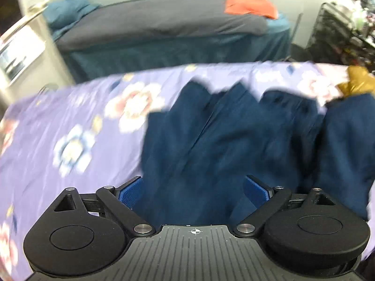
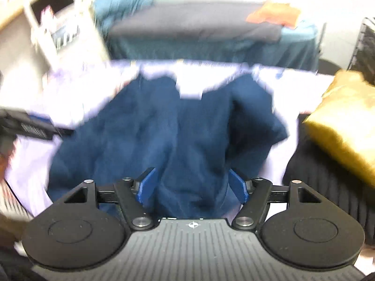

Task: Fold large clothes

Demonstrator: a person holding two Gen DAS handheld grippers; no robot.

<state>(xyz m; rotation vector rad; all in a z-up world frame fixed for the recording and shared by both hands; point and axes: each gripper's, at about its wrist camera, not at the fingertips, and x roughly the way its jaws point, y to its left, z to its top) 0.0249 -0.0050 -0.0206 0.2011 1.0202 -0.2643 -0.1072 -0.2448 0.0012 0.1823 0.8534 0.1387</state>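
Lilac floral bedsheet [image 1: 70,126] covers the bed that carries the work, seen under and ahead of both sets of fingers. Beyond it stands a second bed with a grey blanket [image 1: 159,21], teal bedding and an orange cloth [image 1: 248,4] at its far right end. A mustard-yellow garment [image 2: 342,117] lies right of the right fingers.

A navy-blue garment [image 1: 222,145] lies rumpled on the sheet, directly ahead of and beneath both grippers. Its long axis runs away from the fingers toward the far edge of the bed, where its uneven edge ends in several points.

The left gripper [image 1: 194,190] has its blue fingers spread wide, pressing on nothing. The right gripper [image 2: 193,186] also stands spread apart over the cloth, not pinching it. Both views are blurred.
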